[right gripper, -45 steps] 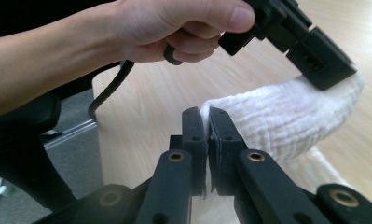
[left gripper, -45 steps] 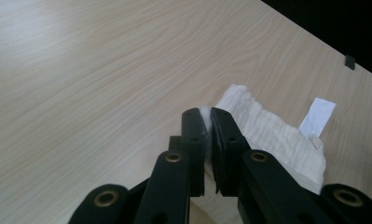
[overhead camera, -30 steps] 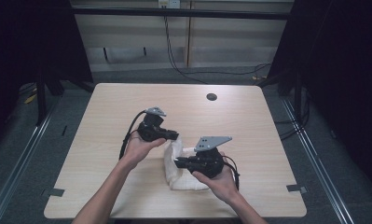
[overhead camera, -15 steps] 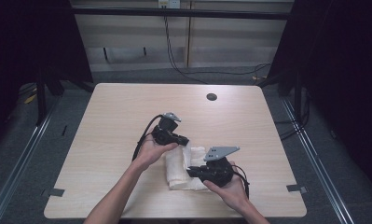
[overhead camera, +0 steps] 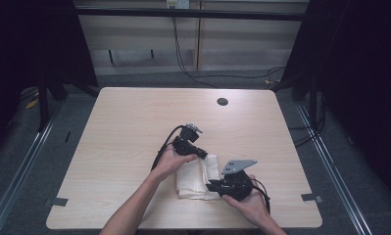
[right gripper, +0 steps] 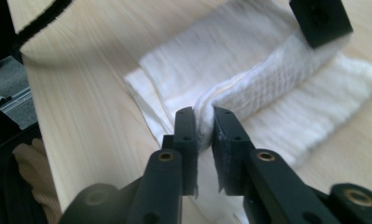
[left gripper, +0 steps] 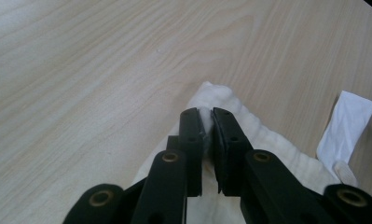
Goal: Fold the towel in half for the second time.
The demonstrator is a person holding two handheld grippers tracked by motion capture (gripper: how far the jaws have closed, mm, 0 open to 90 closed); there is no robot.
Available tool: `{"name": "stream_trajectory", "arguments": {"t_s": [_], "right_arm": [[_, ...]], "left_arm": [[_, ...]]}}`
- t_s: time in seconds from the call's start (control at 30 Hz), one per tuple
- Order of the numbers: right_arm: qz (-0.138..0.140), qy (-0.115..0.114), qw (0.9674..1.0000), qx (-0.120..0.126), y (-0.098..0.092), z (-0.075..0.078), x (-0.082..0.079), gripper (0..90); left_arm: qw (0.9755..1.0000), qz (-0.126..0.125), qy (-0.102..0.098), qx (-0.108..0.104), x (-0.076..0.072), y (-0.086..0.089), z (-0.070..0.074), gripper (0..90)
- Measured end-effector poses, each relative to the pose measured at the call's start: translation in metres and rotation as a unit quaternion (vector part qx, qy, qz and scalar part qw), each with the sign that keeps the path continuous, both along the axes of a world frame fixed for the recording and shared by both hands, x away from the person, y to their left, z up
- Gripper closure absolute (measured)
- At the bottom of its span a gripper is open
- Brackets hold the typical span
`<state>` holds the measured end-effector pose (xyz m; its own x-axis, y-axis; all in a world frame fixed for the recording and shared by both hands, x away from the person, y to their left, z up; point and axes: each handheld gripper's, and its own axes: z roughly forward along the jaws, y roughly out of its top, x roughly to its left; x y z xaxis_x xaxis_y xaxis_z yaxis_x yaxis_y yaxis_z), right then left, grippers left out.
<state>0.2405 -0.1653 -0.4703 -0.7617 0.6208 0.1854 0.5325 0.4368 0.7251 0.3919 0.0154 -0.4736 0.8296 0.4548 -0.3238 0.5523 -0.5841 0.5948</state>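
High view: a person folds a white cloth (overhead camera: 195, 178) near the front edge of the wooden table (overhead camera: 134, 127), left gripper (overhead camera: 203, 154) at its far end, right gripper (overhead camera: 211, 185) at its near end.
Left gripper view: jaws, just easing apart, pinch a cloth corner (left gripper: 207, 122).
Right gripper view: jaws, likewise loosening, clasp the raised fold (right gripper: 204, 119).
Risk: with both grips slackening, the doubled layer could spring open or slide askew.
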Motion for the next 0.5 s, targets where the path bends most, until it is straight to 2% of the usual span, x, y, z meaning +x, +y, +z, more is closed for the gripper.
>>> {"name": "stream_trajectory", "arguments": {"t_s": [0.1,0.13,0.17,0.27,0.3,0.33,0.43,0.5], "right_arm": [[-0.009,0.018,0.9998,0.009,-0.009,-0.005,0.001,72.0],[-0.008,0.02,0.9997,0.01,-0.011,-0.005,0.001,69.8],[-0.01,0.017,0.9998,0.006,-0.013,-0.005,0.002,68.3],[-0.019,0.019,0.9995,0.015,-0.016,-0.004,0.003,61.1],[-0.02,0.021,0.9995,0.013,-0.017,-0.004,0.003,58.2],[-0.021,0.022,0.9994,0.014,-0.017,-0.005,0.003,55.5],[-0.028,0.012,0.9995,0.006,-0.017,-0.005,0.005,51.1],[-0.032,0.012,0.9994,0.008,-0.019,-0.005,0.007,48.8]], "left_arm": [[1.0,-0.004,0.003,-0.003,0.001,-0.001,0.0,77.0],[0.9997,0.002,0.011,-0.021,0.0,-0.002,-0.001,75.9],[0.9997,-0.001,0.01,-0.022,0.001,-0.001,0.001,74.0],[0.9995,0.0,0.009,-0.031,-0.001,-0.001,0.004,69.1],[0.9994,0.004,0.005,-0.035,-0.002,-0.002,0.005,65.7],[0.9996,0.003,-0.008,-0.026,-0.002,-0.002,0.007,63.0],[0.9986,0.012,-0.012,-0.049,-0.003,0.003,0.014,55.9],[0.9985,0.013,-0.019,-0.05,-0.004,0.007,0.018,51.9]]}}
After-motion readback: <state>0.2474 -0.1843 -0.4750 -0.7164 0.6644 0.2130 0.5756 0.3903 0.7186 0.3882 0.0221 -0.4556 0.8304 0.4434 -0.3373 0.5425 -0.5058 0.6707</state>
